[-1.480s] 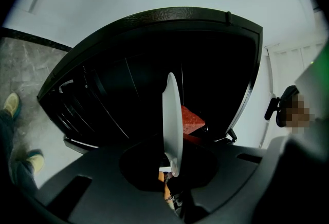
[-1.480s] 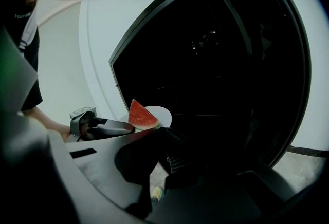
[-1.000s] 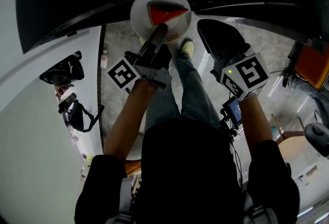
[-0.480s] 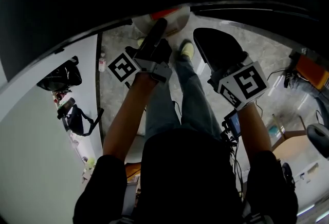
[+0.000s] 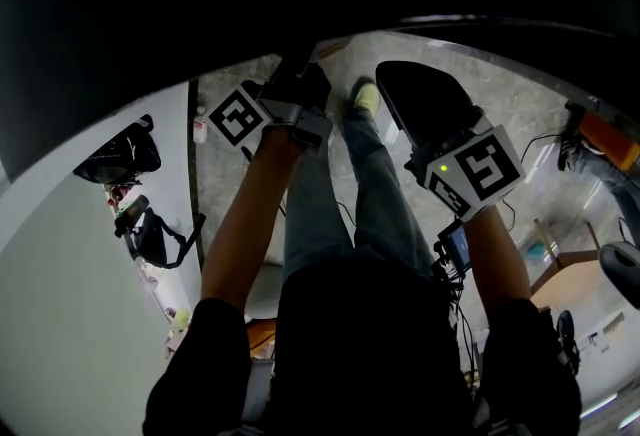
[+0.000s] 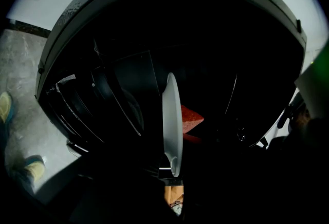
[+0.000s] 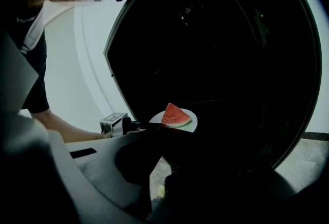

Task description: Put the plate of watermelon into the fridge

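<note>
The person leans toward the open fridge [image 7: 231, 53], a gripper in each hand. The left gripper [image 7: 154, 126] has its jaws clamped nearly together on the near rim of the plate [image 7: 193, 118] and holds it out level inside the dark mouth of the fridge. The watermelon [image 7: 176, 115], a single red wedge, stands on its rind about the middle of the plate, point up. Whether the plate touches a shelf I cannot tell, as everything around it is black. In the left gripper view the plate shows edge-on, a thin white sliver with the red wedge sticking out from one face. The right gripper [image 5: 415, 89] hangs to the right of the person's legs, outside the fridge and well apart from the plate. Its jaws stand apart with nothing between them, only grey floor [image 5: 520, 114] and a yellow shoe [image 5: 365, 96] showing below.
</note>
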Demonstrator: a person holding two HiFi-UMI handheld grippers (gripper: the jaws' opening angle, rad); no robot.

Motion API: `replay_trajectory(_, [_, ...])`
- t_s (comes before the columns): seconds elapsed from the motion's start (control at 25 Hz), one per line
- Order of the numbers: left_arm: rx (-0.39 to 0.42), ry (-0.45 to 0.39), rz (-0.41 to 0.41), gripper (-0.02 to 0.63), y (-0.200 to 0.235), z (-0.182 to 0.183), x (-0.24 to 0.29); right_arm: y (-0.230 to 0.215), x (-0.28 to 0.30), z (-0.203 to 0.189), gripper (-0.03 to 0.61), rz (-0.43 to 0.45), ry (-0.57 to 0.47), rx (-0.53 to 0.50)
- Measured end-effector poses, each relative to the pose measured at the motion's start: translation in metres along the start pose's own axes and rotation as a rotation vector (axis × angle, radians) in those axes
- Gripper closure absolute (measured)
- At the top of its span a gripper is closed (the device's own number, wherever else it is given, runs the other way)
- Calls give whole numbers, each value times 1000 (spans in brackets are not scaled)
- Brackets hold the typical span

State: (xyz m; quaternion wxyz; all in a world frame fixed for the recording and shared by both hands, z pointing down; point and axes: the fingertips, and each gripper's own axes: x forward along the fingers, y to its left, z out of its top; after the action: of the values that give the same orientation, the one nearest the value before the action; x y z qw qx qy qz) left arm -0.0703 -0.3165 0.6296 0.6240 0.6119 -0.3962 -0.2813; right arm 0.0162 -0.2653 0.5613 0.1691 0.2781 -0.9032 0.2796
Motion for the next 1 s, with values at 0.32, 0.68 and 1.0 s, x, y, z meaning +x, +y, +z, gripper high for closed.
replay_trajectory(0.32, [-33, -9, 22, 583, 11, 7, 11, 3, 2, -5, 568, 0, 5, 20])
replay_trajectory(0.68, [8, 19, -18, 580, 3, 7, 14, 9, 5, -10, 568, 21, 17, 33])
replay_trajectory(1.0, [108, 101, -49, 358, -3, -2, 12, 11, 5, -9, 568, 22, 20, 18])
